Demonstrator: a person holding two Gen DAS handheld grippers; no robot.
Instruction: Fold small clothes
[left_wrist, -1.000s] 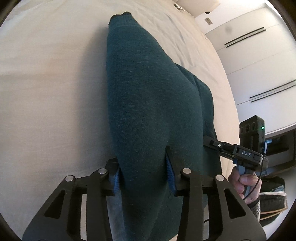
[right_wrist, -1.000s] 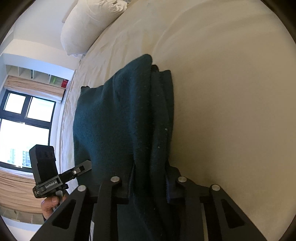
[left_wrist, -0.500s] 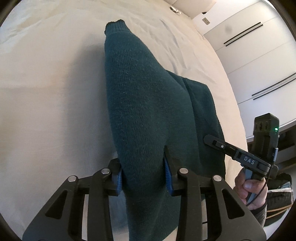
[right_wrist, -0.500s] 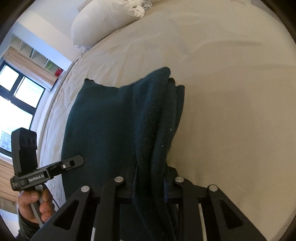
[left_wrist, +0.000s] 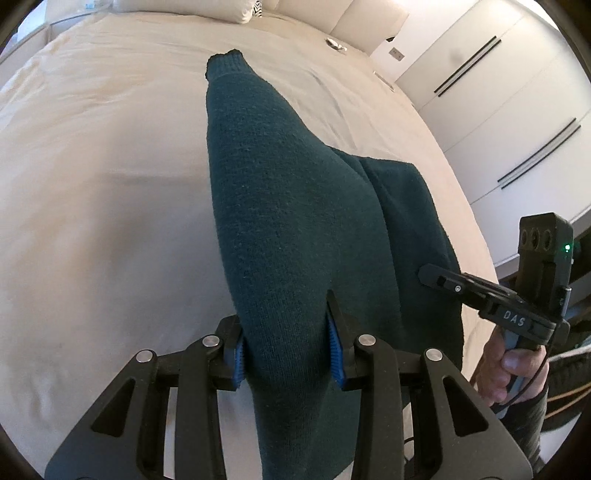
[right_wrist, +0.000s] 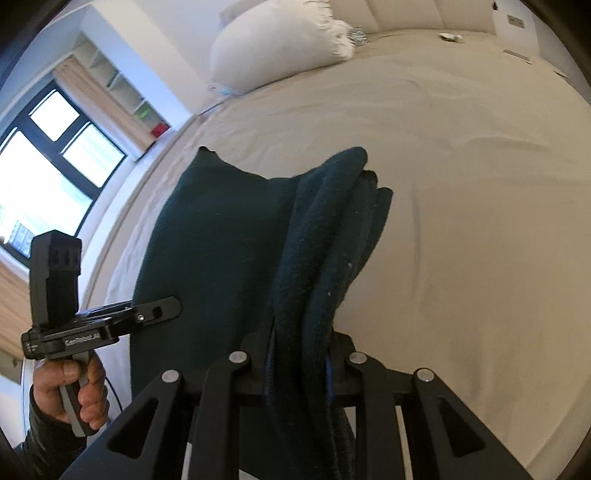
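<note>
A dark teal knitted sweater (left_wrist: 280, 206) lies stretched over the cream bed sheet (left_wrist: 96, 177), its far end resting on the bed. My left gripper (left_wrist: 286, 354) is shut on one near edge of it and lifts that edge off the bed. My right gripper (right_wrist: 299, 363) is shut on a bunched, folded part of the same sweater (right_wrist: 221, 236). Each gripper shows in the other's view, the right one (left_wrist: 480, 291) and the left one (right_wrist: 129, 314), both at the sweater's near side.
White pillows (right_wrist: 280, 40) lie at the head of the bed. White wardrobe doors (left_wrist: 517, 96) stand past the bed's right edge. A window (right_wrist: 48, 155) and shelves are on the far side. Small items (left_wrist: 336, 44) lie near the headboard.
Both grippers have risen and tilted up with the sweater still held, so more of the bed, pillows and room shows. The grip on the sweater is unchanged.
</note>
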